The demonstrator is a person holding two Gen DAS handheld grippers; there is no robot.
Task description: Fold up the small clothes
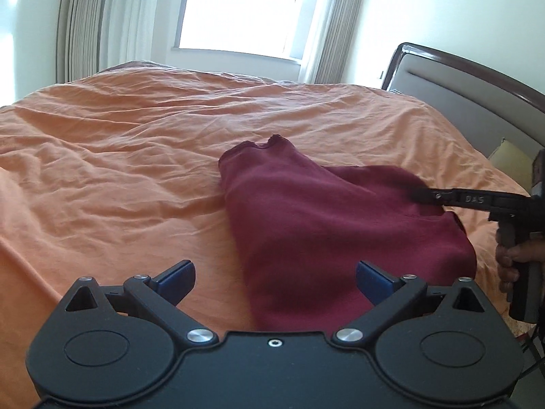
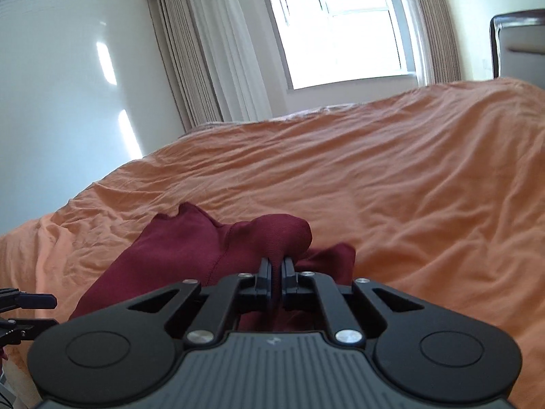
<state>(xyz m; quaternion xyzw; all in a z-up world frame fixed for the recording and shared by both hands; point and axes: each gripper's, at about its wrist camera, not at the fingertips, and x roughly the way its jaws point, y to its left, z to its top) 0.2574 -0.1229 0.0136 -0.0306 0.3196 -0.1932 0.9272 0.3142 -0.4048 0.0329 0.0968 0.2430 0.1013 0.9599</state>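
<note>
The near end of the one dark red knit garment (image 1: 327,225) is hidden behind the left tool's black body, so its full shape cannot be made out; it lies crumpled on the bed's wrinkled orange sheet (image 1: 119,156). Two tools show: the left tool (image 1: 276,277) gapes wide, nothing between its blue pads, while the right tool (image 2: 276,267) is clenched on a raised fold of the garment. Only the left view shows the hand (image 1: 511,259) gripping the right tool's handle.
</note>
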